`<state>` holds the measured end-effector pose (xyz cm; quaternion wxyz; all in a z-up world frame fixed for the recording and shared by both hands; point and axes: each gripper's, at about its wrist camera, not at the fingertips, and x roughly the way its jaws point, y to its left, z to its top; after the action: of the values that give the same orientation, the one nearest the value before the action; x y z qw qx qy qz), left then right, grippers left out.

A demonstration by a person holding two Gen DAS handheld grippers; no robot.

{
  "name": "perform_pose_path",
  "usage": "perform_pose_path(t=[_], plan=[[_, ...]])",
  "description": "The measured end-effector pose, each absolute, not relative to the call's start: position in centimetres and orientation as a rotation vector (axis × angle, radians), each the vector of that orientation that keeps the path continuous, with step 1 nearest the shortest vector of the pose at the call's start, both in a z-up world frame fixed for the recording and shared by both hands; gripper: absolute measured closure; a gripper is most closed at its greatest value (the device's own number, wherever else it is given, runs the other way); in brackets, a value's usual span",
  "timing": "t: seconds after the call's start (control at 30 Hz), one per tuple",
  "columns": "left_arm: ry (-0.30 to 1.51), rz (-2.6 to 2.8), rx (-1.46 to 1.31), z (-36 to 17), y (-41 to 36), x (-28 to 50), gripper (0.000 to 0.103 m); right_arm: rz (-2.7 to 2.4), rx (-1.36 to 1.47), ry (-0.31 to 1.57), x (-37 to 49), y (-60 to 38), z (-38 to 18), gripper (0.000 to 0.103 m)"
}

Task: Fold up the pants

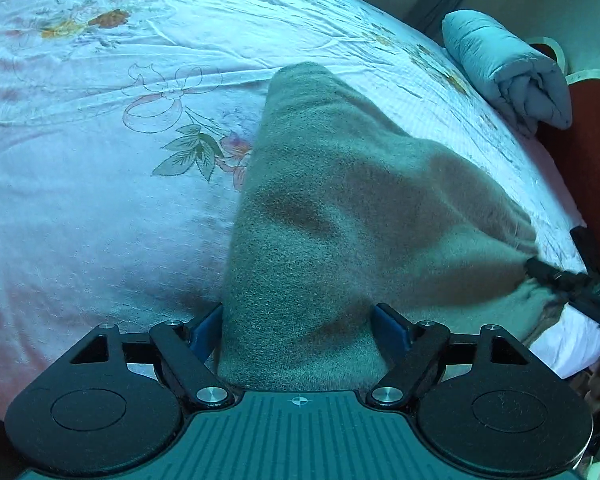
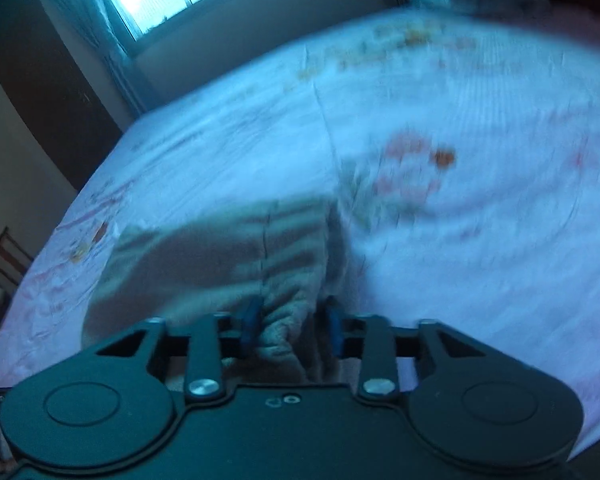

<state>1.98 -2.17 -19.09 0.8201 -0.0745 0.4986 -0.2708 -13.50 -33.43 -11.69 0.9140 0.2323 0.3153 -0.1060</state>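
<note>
Centrally, the grey fleecy pants (image 1: 320, 208) are lying across the pink floral bedsheet (image 1: 100, 208), one end bunching toward the near edge. The left gripper (image 1: 300, 320) is standing wide, its blue pads (image 1: 392, 326) flanking a broad band of the cloth; whether they are pressing it is unclear. The right gripper (image 2: 292, 328) is pinching a gathered fold narrowly. A rolled quilt (image 1: 508, 72) is sitting beyond.

2 close downward wrist views, shared bed (image 1: 100, 220)
</note>
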Motion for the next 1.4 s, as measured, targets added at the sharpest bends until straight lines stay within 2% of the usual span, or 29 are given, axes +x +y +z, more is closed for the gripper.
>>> perform_pose_path(t=[0.03,0.1,0.17,0.23,0.3,0.37,0.43,0.57,0.63,0.7,0.77,0.8,1.0,1.1,1.3,1.4], plan=[[1.062,-0.571,-0.168,-18.8,-2.1,2.1,0.023,-0.223,0.454,0.688,-13.0,-33.4,-12.0,0.085],[1.040,-0.545,-0.157,-17.7,-2.0,2.1,0.023,-0.224,0.461,0.703,-12.9,-33.9,-12.0,0.078],[1.010,-0.530,-0.127,-16.4,-2.3,2.2,0.023,-0.232,0.442,0.665,-13.4,-33.9,-10.9,0.077],[0.980,-0.508,-0.068,-15.1,-3.0,2.2,0.015,-0.246,0.398,0.624,-13.7,-33.7,-9.5,0.073],[0.936,-0.491,-0.023,-14.0,-3.8,2.2,0.011,-0.238,0.376,0.594,-13.7,-33.3,-8.4,0.069],[0.905,-0.492,0.006,-13.1,-4.5,2.2,0.010,-0.218,0.359,0.574,-13.4,-32.6,-7.5,0.056],[0.892,-0.491,0.019,-12.5,-5.3,2.3,0.010,-0.187,0.342,0.564,-13.1,-31.7,-7.0,0.049],[0.868,-0.506,0.024,-11.8,-6.6,2.5,0.009,-0.117,0.327,0.561,-12.1,-29.8,-6.7,0.050],[0.854,-0.515,0.039,-11.4,-7.3,2.4,0.009,-0.097,0.318,0.561,-11.6,-29.1,-6.6,0.053],[0.846,-0.523,0.051,-11.3,-8.0,2.4,0.009,-0.080,0.313,0.568,-11.0,-28.7,-6.7,0.062],[0.844,-0.527,0.057,-11.3,-8.6,2.6,0.009,-0.072,0.306,0.576,-10.5,-28.3,-6.8,0.077],[0.842,-0.528,0.060,-11.3,-8.9,2.6,0.009,-0.066,0.307,0.581,-10.1,-28.2,-6.9,0.079],[0.856,-0.541,0.115,-12.7,-11.0,3.8,0.009,-0.024,0.323,0.624,-7.6,-27.2,-7.7,0.085],[0.882,-0.521,0.147,-14.4,-11.9,5.3,0.009,0.000,0.347,0.681,-5.3,-26.7,-8.9,0.090],[0.902,-0.500,0.190,-16.5,-13.3,8.7,0.009,-0.003,0.360,0.746,-1.3,-26.6,-10.9,0.090],[0.977,-0.452,0.063,-18.1,-12.1,11.3,0.005,-0.094,0.372,0.778,0.0,-28.1,-12.4,0.098]])
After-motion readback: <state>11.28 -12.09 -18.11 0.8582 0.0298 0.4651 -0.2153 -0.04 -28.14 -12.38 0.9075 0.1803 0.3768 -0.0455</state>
